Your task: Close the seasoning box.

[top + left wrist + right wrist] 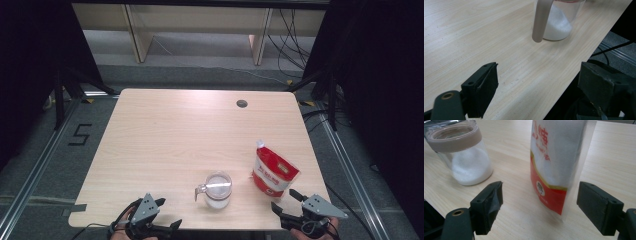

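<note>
1. Plainly the work is at its approach stage: on the pale wooden table (165, 140), a red-and-white spouted pouch (273, 172) stands upright near the right front edge, and a clear glass jar (218, 190) part-filled with white granules stands just to its left, apart from it. Neither is held.

2. Largest of the task's things, the pouch (556, 162) rises right ahead of the right gripper (539, 207), whose jaws are spread wide with the pouch's lower part between them in the right gripper view, not yet touched as far as I can tell. My judgement: the next move is to ease forward and close on the pouch's body, gently, since a soft pouch will buckle or tip if it is pinched low.

3. Next, the jar (461, 152) wears a beige band about its neck; its open hinged lid hangs a strap (541, 21) down the side.

4. At the table's front edge, the left gripper (536, 85) rests with its jaws spread, nothing between them, the jar (557, 22) ahead. It would likely need to steady the jar for pouring.

5. Smallest, the writing: red Chinese characters on the pouch, one reading "糖" (sugar), with small letters beneath too blurred to read, and a round emblem on the red band.
</note>
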The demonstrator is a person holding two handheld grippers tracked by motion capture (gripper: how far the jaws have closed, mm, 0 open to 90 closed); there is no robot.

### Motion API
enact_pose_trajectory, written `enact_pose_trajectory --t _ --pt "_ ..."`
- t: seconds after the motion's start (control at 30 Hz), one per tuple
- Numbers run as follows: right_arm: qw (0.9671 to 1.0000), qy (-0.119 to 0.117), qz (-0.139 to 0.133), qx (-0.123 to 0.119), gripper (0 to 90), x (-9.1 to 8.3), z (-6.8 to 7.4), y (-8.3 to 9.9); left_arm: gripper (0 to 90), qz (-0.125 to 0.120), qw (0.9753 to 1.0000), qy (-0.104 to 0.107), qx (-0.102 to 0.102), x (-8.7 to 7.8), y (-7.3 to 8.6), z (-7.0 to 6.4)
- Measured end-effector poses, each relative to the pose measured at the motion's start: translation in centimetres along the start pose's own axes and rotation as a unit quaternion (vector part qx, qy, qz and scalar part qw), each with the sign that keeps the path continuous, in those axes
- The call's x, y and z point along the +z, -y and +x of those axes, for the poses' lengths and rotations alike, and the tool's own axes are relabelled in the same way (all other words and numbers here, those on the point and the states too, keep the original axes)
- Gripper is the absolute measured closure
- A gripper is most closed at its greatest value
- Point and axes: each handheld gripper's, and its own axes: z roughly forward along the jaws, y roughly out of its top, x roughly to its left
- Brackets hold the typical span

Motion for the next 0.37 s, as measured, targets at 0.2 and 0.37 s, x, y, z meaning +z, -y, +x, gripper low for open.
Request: enact_pose_trajectory --t 0.2,0.37 --pt "1.0 -0.001 -0.001 0.001 21.4 0.03 -0.01 0.01 15.8 0.005 1.0 -0.001 0.004 -0.1 -0.01 0.14" --pt "0.9999 0.003 -0.004 -0.01 20.8 0.14 -0.13 0.03 15.8 0.011 0.9999 -0.004 0.013 -0.1 0.03 0.35"
